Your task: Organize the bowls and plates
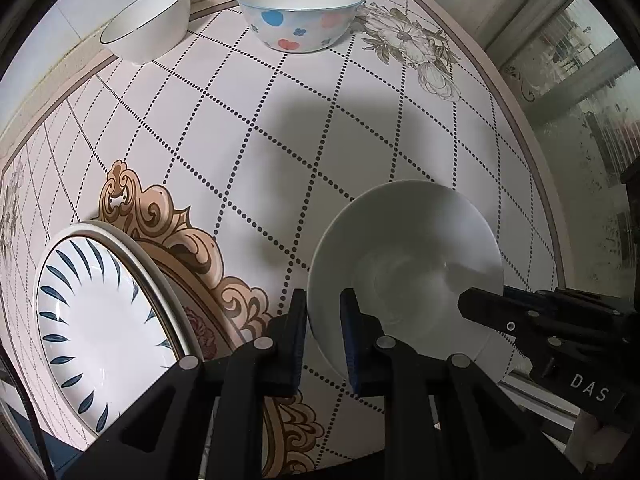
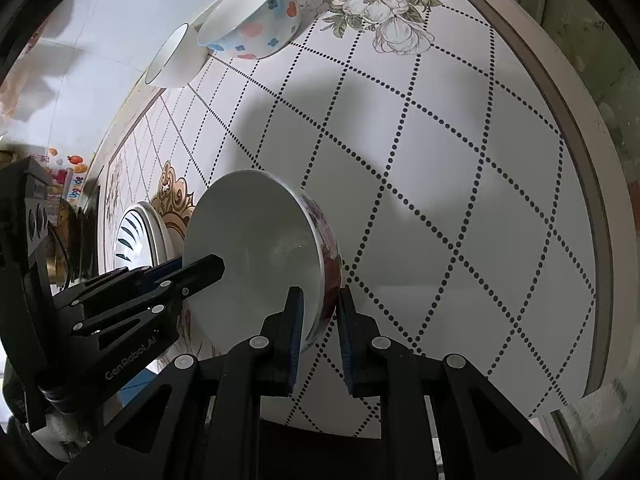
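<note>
I see a big white bowl (image 1: 404, 268) near me on the table (image 1: 280, 152). It has red flowers painted on its outside, which shows in the right wrist view (image 2: 256, 256). Both of my grippers are on it. My left gripper (image 1: 323, 312) has one finger inside the bowl and one outside, pinching the left side of the rim. My right gripper (image 2: 320, 308) does the same on the other side, with the bowl's wall squeezed between its two blue pads (image 2: 296, 320). In the left wrist view my right gripper (image 1: 480, 304) reaches in over the far side of the rim. The bowl looks tipped, and I cannot tell if it touches the table.

To the left of the bowl is a white plate with dark blue leaf marks (image 1: 100, 328). It lies on another plate, and only that one's pale rim shows.

Far away, at the back edge of the table by the wall, stand two more bowls. One is white with a thin dark rim (image 1: 148, 24). The other is bigger, with blue and red spots (image 1: 300, 12). They stand just beside each other, well apart from the bowl I hold
</note>
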A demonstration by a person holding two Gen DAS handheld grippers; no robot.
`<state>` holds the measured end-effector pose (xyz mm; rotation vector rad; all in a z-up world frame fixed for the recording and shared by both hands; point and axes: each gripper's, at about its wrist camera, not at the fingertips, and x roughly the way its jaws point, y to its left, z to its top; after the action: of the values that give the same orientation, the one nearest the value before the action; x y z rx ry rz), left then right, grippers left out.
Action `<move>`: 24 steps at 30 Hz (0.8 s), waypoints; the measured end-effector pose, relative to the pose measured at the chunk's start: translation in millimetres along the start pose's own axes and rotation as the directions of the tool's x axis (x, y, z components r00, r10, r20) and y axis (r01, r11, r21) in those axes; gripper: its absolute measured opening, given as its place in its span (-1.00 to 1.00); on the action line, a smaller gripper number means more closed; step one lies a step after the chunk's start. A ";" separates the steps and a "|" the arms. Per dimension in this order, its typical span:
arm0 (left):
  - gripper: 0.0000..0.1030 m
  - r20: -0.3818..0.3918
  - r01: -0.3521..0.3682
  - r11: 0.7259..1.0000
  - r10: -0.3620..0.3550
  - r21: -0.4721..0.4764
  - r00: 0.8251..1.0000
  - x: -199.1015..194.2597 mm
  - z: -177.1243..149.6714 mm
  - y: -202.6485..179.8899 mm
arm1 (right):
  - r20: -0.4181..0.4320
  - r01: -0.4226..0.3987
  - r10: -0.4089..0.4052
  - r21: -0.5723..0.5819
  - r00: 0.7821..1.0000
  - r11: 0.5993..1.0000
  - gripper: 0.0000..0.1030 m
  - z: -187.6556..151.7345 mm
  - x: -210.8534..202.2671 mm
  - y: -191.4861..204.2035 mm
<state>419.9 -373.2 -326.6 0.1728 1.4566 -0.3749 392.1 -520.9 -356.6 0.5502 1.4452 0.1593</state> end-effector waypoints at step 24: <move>0.04 0.187 0.082 0.970 -0.039 -0.229 0.982 -76.4 113.6 74.2 | 0.080 -0.096 0.097 -0.011 0.992 0.995 0.09 109.8 -61.9 11.8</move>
<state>546.7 -331.8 -246.4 -0.0963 1.3157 -0.2573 492.1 -565.6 -293.1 0.6147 1.3404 0.2167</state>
